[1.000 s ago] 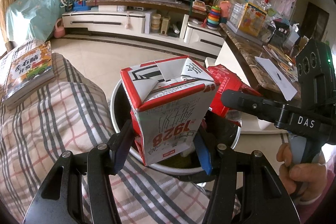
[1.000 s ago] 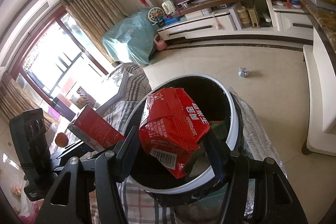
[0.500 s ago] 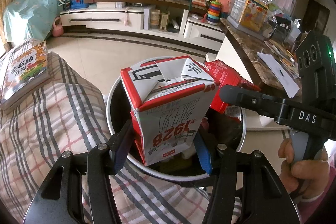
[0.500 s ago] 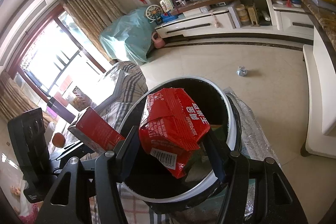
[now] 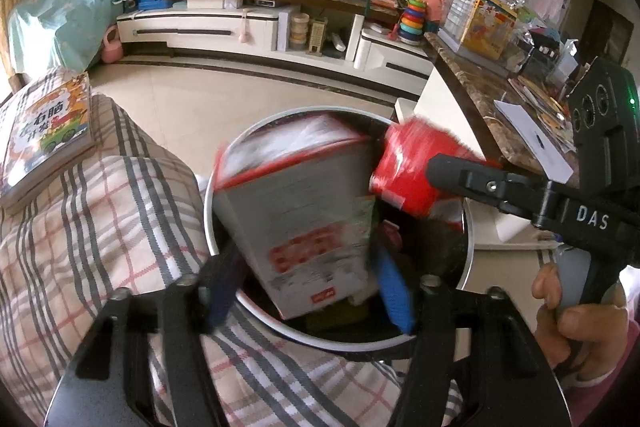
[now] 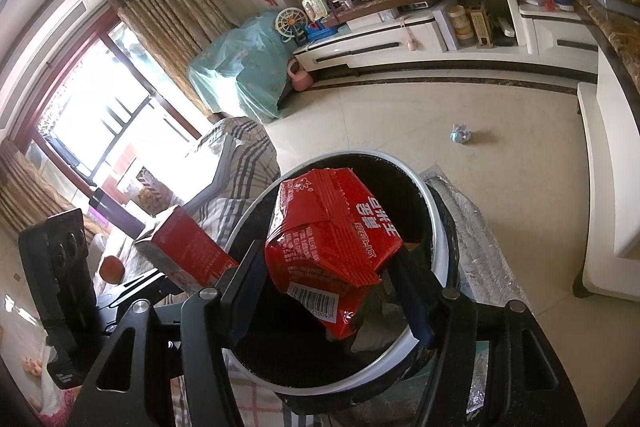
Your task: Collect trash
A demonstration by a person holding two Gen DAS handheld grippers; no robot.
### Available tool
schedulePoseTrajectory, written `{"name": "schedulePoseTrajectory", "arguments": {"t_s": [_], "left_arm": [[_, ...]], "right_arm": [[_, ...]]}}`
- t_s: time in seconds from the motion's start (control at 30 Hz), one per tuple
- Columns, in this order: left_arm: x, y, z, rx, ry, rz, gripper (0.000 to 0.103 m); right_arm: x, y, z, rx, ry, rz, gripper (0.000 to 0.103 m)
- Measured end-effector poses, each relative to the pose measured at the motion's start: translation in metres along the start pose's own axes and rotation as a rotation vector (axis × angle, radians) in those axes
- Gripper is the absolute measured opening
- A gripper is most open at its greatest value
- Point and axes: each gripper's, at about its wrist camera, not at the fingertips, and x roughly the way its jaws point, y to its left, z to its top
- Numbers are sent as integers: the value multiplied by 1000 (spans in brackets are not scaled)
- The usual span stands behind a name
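Note:
The red and white milk carton (image 5: 304,223) is motion-blurred between the spread fingers of my left gripper (image 5: 308,287), over the round black bin with a white rim (image 5: 208,219). The fingers no longer touch it. The carton also shows in the right wrist view (image 6: 188,251). My right gripper (image 6: 332,283) is shut on a crumpled red snack bag (image 6: 328,243) above the same bin (image 6: 436,227). The bag also shows in the left wrist view (image 5: 416,163).
A plaid sofa cover (image 5: 100,227) lies left of the bin, with a children's book (image 5: 48,131) on it. A marble counter (image 5: 492,107) with papers runs to the right. A small wrapper (image 6: 461,135) lies on the tiled floor. A TV cabinet (image 5: 248,31) stands at the back.
My left gripper's fingers have spread apart and the milk carton is dropping, blurred, toward the bin. My right gripper still holds the red bag over the bin.

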Motion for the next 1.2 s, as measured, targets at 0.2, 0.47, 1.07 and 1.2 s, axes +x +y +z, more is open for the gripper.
{"name": "schedulePoseTrajectory", "arguments": {"t_s": [0.2,0.47,1.07,1.2], "left_arm": [[-15,4,-8,-13,-40,7,72],[-48,21,-46,-92,-98,17,75],[-127,44,-154,-260,-265,105,91],[-146,36,-166,-232,-321,156,91]], "right_arm": [[-8,-3,0,36,-32,10,82],[-24,2,-13,51,-70,17,83],[-66,48,-111,-24,-187,-108,96],[-78,63,-127,-85,-241,-149,96]]}}
